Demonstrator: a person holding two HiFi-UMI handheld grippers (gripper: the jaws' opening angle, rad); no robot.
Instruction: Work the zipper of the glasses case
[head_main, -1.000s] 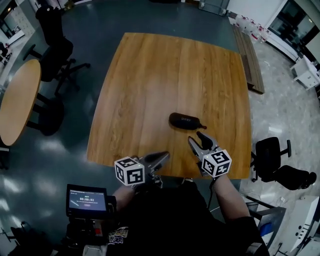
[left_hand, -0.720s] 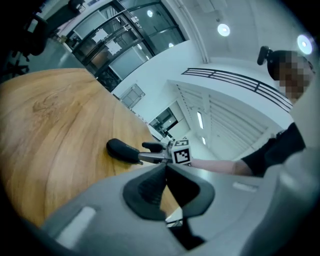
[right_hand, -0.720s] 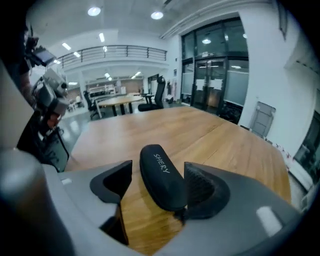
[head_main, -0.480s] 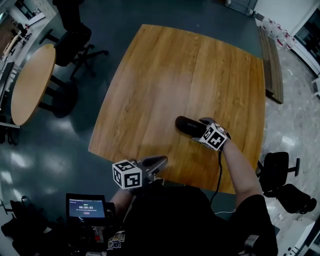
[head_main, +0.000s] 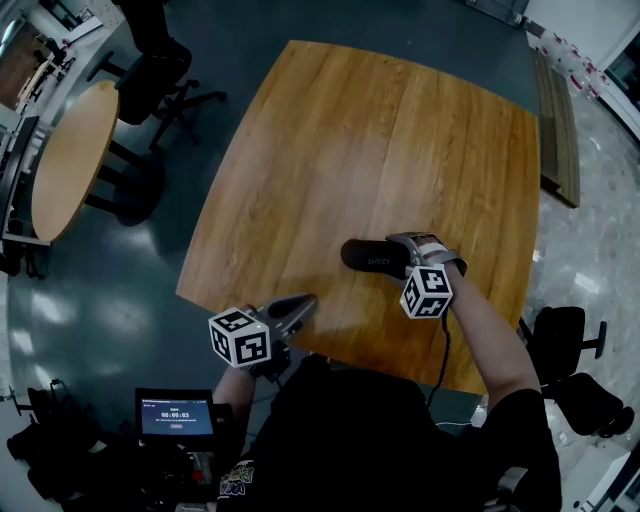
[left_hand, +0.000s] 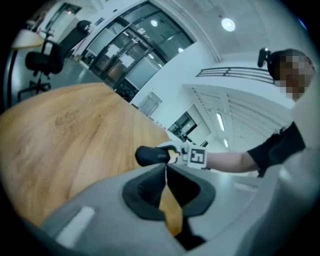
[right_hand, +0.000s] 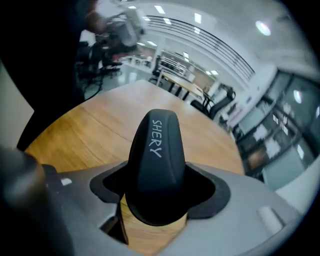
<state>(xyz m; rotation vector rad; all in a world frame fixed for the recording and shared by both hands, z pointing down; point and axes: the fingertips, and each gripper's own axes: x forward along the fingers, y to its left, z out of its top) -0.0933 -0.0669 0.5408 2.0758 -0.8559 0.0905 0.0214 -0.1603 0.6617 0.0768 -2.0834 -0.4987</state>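
The glasses case (head_main: 372, 258), lying near the front edge of the bench (head_main: 370, 130), is gripped endwise by the right tongs (head_main: 405, 252), just closed onto it, presumably for steadying, while the left tongs (head_main: 300, 303) are held clenched and empty, apart.

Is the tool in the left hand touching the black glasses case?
Apart. The head view shows bare table between the closed tips of the left tool and the glasses case; the left gripper view shows the case lying well beyond them.

I see a matt black glasses case (right_hand: 155, 170), its shell smooth and faintly sheened, on my desk (head_main: 350, 150) of warm wood, visibly grained and lightly glossy.
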